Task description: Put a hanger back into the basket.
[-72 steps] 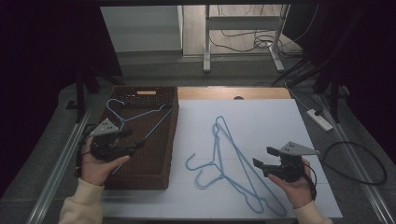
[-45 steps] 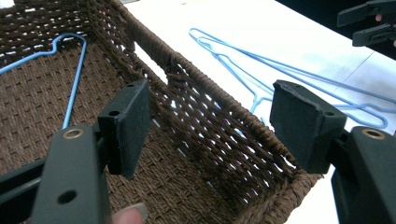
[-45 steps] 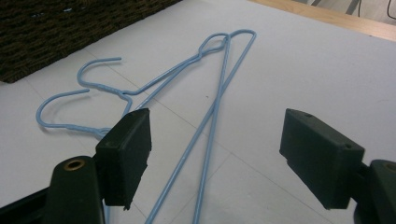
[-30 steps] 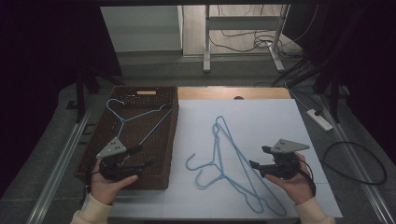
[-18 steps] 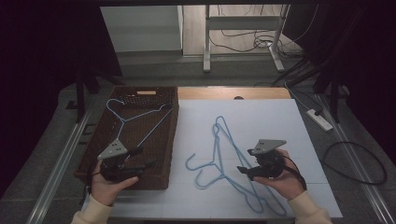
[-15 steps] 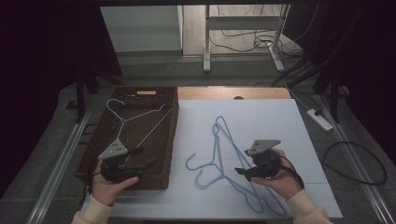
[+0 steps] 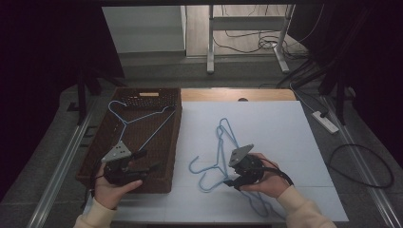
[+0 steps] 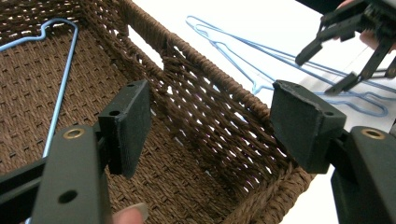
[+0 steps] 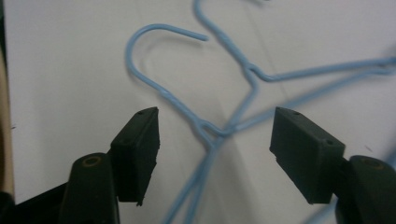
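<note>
Two or three light-blue wire hangers (image 7: 219,142) lie overlapping on the white sheet (image 7: 275,128). Another blue hanger (image 7: 138,123) lies inside the brown wicker basket (image 7: 176,142) at the left. My right gripper (image 7: 228,179) hovers open just over the overlapping hangers; in the right gripper view its jaws (image 9: 215,135) stand either side of the twisted necks (image 9: 210,128), with a hook (image 9: 159,56) beyond. My left gripper (image 7: 145,161) is open over the basket's near right corner, its jaws (image 8: 210,121) straddling the woven wall (image 8: 205,102) with nothing held.
A wooden table edge (image 7: 237,95) shows behind the sheet. On the floor to the right lie a power strip (image 7: 325,121) and a looped black cable (image 7: 361,166). Metal desk legs (image 7: 209,47) stand beyond the table.
My right gripper has slid left across the sheet onto the hangers. My left gripper pulled back to the basket's near end earlier and has since held still.
</note>
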Motion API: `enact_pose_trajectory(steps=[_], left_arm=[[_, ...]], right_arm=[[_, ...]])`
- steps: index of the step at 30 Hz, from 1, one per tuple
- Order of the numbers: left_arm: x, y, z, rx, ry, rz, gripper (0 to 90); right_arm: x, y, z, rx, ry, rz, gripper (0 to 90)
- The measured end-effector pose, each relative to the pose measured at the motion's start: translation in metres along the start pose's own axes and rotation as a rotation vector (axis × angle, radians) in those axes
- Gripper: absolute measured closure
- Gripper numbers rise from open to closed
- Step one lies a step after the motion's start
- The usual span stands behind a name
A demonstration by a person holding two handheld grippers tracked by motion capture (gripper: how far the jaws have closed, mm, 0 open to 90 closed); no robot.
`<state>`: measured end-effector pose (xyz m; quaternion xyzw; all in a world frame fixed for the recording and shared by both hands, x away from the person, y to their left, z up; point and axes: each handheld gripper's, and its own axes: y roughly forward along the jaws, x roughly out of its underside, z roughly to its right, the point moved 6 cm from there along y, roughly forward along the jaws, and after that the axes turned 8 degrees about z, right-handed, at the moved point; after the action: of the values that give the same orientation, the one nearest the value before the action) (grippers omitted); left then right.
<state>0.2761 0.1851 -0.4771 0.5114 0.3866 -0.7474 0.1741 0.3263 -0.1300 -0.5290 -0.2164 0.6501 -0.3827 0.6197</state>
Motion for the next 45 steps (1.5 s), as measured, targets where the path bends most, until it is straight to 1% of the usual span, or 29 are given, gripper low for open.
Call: enact_pose_trajectory(steps=[2, 3, 7, 8, 9, 14, 15, 21, 23, 26, 28, 31, 36, 39, 41, 43, 45], left_arm=[[0.0, 0.0, -0.001, 0.001, -0.002, -0.001, 30.5], [0.0, 0.0, -0.001, 0.001, -0.005, -0.002, 30.5], [0.0, 0.0, -0.001, 0.002, -0.007, -0.003, 30.4], [0.0, 0.0, -0.001, 0.002, -0.007, -0.003, 30.4], [-0.001, -0.001, -0.001, 0.003, -0.008, 0.001, 30.4], [-0.002, -0.003, -0.002, 0.004, -0.012, 0.008, 30.3], [-0.002, -0.004, -0.003, 0.005, -0.012, 0.009, 30.4], [-0.002, -0.003, -0.003, 0.006, -0.015, 0.009, 30.4], [-0.002, -0.004, -0.003, 0.006, -0.016, 0.01, 30.4], [-0.002, -0.004, -0.003, 0.006, -0.015, 0.012, 30.4], [-0.003, -0.004, -0.003, 0.007, -0.014, 0.012, 30.4], [-0.003, -0.005, -0.003, 0.007, -0.014, 0.015, 30.4], [-0.003, -0.004, -0.003, 0.005, -0.014, 0.014, 30.5], [-0.002, -0.004, -0.003, 0.006, -0.011, 0.011, 30.5], [-0.002, -0.004, -0.003, 0.005, -0.011, 0.012, 30.6], [-0.002, -0.004, -0.003, 0.005, -0.01, 0.013, 30.6], [-0.002, -0.004, -0.003, 0.004, -0.009, 0.014, 30.6]], right_arm=[[-0.003, 0.008, -0.005, -0.03, -0.029, -0.026, 35.2], [-0.004, 0.011, -0.006, -0.039, -0.035, -0.029, 35.5], [-0.008, 0.024, -0.012, -0.063, -0.073, -0.069, 37.3], [-0.008, 0.024, -0.012, -0.063, -0.073, -0.069, 37.3], [-0.01, 0.029, -0.015, -0.087, -0.084, -0.081, 39.1], [-0.014, 0.04, -0.021, -0.122, -0.114, -0.122, 44.3], [-0.014, 0.043, -0.022, -0.128, -0.127, -0.134, 45.9], [-0.015, 0.05, -0.024, -0.145, -0.176, -0.185, 55.0], [-0.015, 0.051, -0.024, -0.147, -0.183, -0.196, 56.6], [-0.018, 0.052, -0.025, -0.175, -0.196, -0.213, 64.5], [-0.018, 0.052, -0.026, -0.192, -0.192, -0.222, 68.1], [-0.018, 0.052, -0.025, -0.207, -0.199, -0.218, 69.5], [-0.018, 0.051, -0.027, -0.206, -0.259, -0.207, 72.2], [-0.018, 0.051, -0.027, -0.194, -0.292, -0.198, 73.7], [-0.018, 0.05, -0.026, -0.164, -0.325, -0.198, 74.9], [-0.018, 0.049, -0.024, -0.135, -0.338, -0.201, 75.7], [-0.018, 0.048, -0.021, -0.117, -0.339, -0.2, 76.2]])
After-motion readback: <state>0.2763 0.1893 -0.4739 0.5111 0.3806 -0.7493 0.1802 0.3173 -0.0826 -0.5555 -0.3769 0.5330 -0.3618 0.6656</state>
